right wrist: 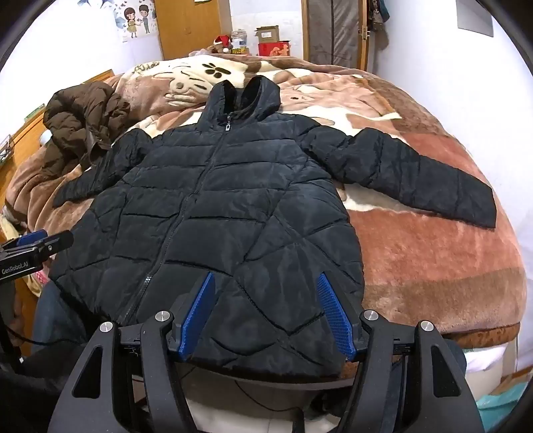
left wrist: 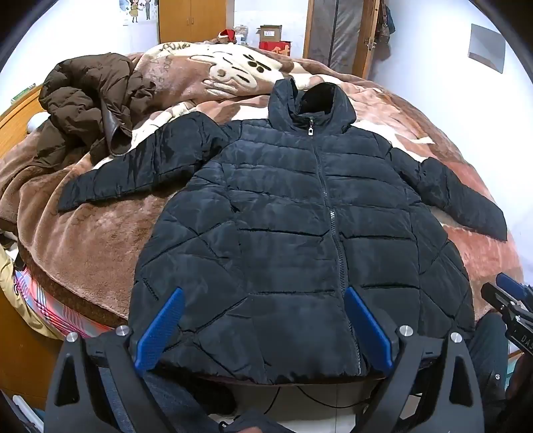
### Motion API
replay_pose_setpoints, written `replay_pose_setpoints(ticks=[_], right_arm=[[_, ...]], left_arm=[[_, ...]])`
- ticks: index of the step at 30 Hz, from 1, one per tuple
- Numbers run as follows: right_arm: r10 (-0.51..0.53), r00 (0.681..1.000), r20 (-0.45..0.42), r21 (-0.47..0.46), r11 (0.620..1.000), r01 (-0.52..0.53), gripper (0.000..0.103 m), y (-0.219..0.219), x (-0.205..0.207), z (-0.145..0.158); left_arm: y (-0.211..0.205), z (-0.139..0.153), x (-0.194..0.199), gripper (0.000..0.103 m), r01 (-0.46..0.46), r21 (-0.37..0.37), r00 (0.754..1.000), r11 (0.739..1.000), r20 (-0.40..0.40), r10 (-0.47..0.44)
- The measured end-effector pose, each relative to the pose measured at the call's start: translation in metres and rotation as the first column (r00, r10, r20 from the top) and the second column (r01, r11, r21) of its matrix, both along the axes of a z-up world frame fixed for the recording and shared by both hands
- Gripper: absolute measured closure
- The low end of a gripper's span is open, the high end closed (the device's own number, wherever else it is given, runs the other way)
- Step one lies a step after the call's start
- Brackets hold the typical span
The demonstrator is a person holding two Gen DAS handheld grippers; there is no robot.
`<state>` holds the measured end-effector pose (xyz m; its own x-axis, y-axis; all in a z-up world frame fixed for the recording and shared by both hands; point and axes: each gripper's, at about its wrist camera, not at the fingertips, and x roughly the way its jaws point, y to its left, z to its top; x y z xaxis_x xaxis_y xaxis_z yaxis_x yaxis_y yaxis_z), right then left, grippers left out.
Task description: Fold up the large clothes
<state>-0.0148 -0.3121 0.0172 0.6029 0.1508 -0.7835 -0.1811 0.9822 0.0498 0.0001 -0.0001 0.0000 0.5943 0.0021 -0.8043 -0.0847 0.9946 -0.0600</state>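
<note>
A black quilted puffer jacket (left wrist: 293,233) lies flat and zipped on the bed, front up, hood at the far end, both sleeves spread outward. It also shows in the right wrist view (right wrist: 213,216). My left gripper (left wrist: 263,296) is open, with blue pads above the jacket's hem, left of the zipper. My right gripper (right wrist: 265,279) is open and empty over the hem's right part. The right gripper shows at the right edge of the left wrist view (left wrist: 509,299). The left gripper shows at the left edge of the right wrist view (right wrist: 36,243).
A crumpled brown puffer coat (left wrist: 90,106) lies at the bed's far left. A brown and cream plush blanket (left wrist: 93,239) covers the bed. A wooden wardrobe (left wrist: 191,20), boxes (left wrist: 274,41) and a door stand beyond the bed. A cable hangs below the bed's near edge.
</note>
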Motion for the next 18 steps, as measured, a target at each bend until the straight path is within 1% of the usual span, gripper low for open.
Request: replay_pose_setpoints(ticks=[12,16,18], right_arm=[[-0.009,1.000,-0.007,0.002,1.000,0.009,0.039,0.0005,0.0072,-0.0029],[-0.011,1.000,-0.003,0.004,1.000,0.011,0.039,0.0025,0.0034,-0.0055],[-0.011,1.000,-0.002,0.000,1.000,0.011,0.039,0.0009,0.0023,-0.0009]], left_arm=[[0.0015,-0.0035,-0.0027,0.006,0.011,-0.012,1.000,1.000,-0.013,-0.011],[0.0016,-0.0034,-0.0057,0.006,0.015,-0.013,1.000,1.000,-0.011,-0.015],[0.0001,-0.0045,-0.0066,0.006,0.017,-0.013,1.000,1.000,-0.011,-0.017]])
